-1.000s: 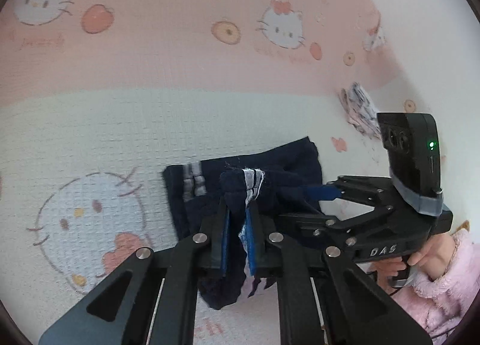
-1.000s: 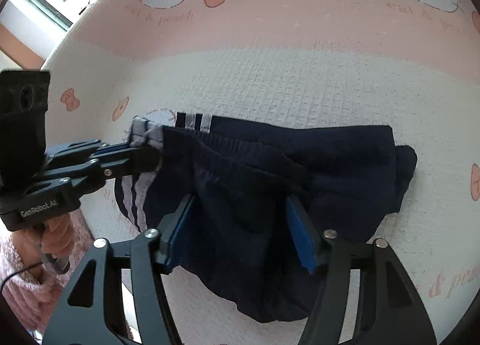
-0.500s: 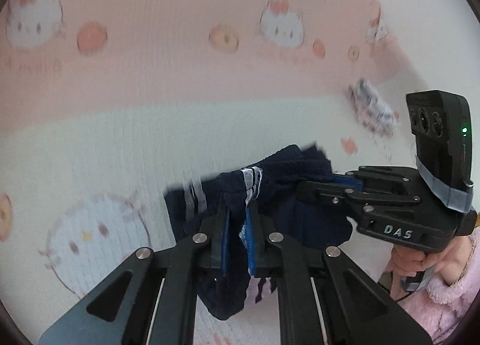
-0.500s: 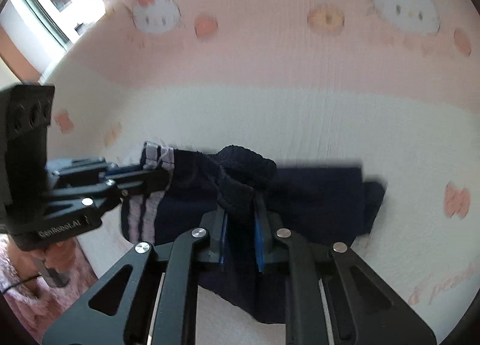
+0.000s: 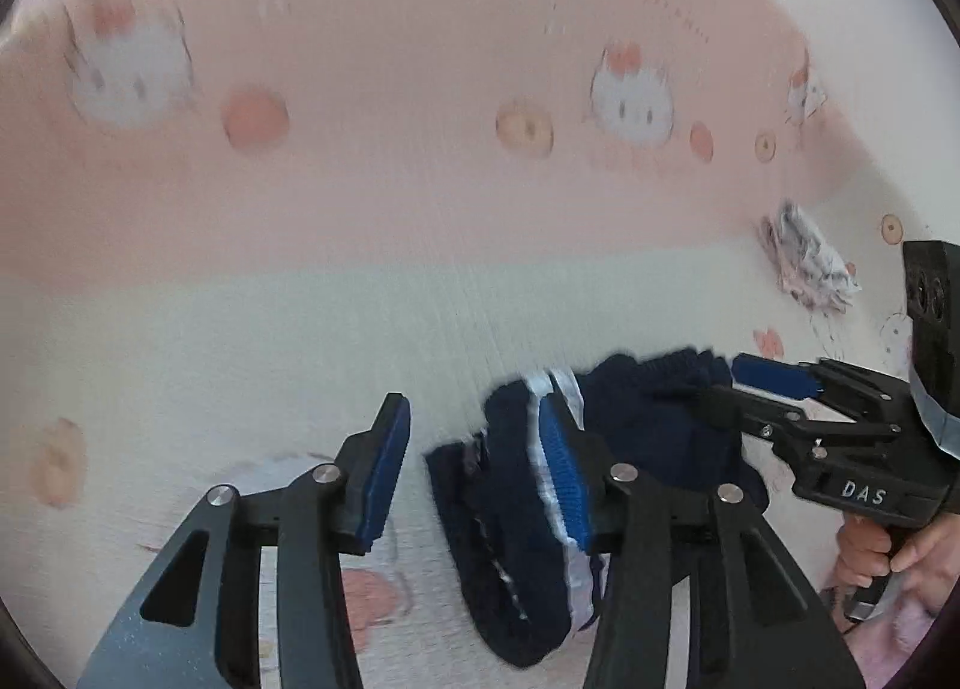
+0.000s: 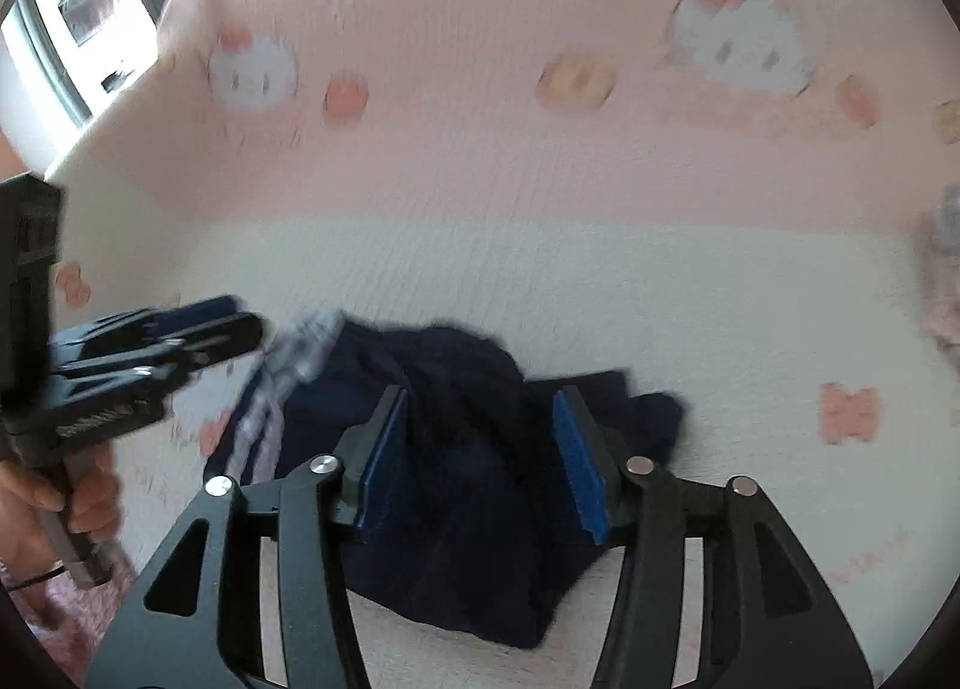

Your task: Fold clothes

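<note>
A pink and cream bedspread (image 5: pixel 420 245) printed with cartoon cats and peaches covers the bed and fills both views, the pink band farther off and the cream band nearer; much of the print is smeared by motion blur. On the cream band lies the navy garment (image 6: pixel 456 449), a dark piece with pale stripes along one edge — it sits in a loose, rumpled heap rather than flat, spread between the two grippers and touching the bedspread beneath.

The left gripper (image 5: pixel 474 467) stands wide open: its blue pads are well apart, and the striped edge of the garment lies against the inner face of one pad without being clamped. The right gripper (image 6: pixel 480 449) is likewise open, its pads spread to either side of a raised fold of navy cloth, which sits between them unpinched.

In the left wrist view the right gripper shows from the side, held by a hand (image 5: pixel 882 557) with a fluffy pink sleeve (image 5: pixel 906 629) below it. Farther off, near the bedspread's edge, lies a small crumpled patterned cloth (image 5: pixel 804 263) — too blurred to tell more.
</note>
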Demonstrator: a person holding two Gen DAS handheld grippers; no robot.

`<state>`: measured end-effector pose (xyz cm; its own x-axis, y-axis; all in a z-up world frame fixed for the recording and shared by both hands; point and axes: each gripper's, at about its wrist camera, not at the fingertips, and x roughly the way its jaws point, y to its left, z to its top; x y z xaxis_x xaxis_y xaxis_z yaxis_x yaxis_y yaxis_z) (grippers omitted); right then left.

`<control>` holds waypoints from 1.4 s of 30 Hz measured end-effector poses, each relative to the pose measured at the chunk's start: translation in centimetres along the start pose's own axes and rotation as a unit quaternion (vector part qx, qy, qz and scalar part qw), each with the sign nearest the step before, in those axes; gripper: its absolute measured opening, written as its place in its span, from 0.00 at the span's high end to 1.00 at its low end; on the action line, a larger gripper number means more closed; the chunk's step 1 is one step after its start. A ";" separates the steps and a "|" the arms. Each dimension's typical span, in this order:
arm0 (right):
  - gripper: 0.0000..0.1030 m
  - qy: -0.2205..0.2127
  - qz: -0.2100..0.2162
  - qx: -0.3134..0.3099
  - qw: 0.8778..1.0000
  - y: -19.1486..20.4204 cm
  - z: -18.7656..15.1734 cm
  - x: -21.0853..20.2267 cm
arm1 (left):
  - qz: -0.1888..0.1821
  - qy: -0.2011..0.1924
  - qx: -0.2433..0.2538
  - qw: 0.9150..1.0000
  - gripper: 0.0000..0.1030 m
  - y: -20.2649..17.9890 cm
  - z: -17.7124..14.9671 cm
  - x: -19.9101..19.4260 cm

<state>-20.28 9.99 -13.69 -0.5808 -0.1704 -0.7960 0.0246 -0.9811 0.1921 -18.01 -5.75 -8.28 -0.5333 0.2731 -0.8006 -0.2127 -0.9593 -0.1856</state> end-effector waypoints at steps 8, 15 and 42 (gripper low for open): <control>0.46 0.038 -0.068 0.009 0.997 0.8 -3.1 1.0 | 0.010 0.094 -0.065 0.993 0.46 0.4 -3.7 2.4; 0.28 0.085 -0.014 0.092 0.992 -2.5 -4.4 1.8 | -0.009 0.109 -0.100 0.989 0.36 1.2 -4.3 3.4; 0.78 0.157 0.007 0.019 0.987 -3.2 -12.1 -5.9 | -0.027 0.181 -0.002 0.983 0.75 -8.0 -11.4 -0.4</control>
<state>-7.09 13.05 -16.61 -0.2989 -0.2101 -0.9309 -0.0026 -0.9753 0.2209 -6.74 0.99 -12.96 -0.1952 0.2819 -0.9394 -0.2285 -0.9445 -0.2360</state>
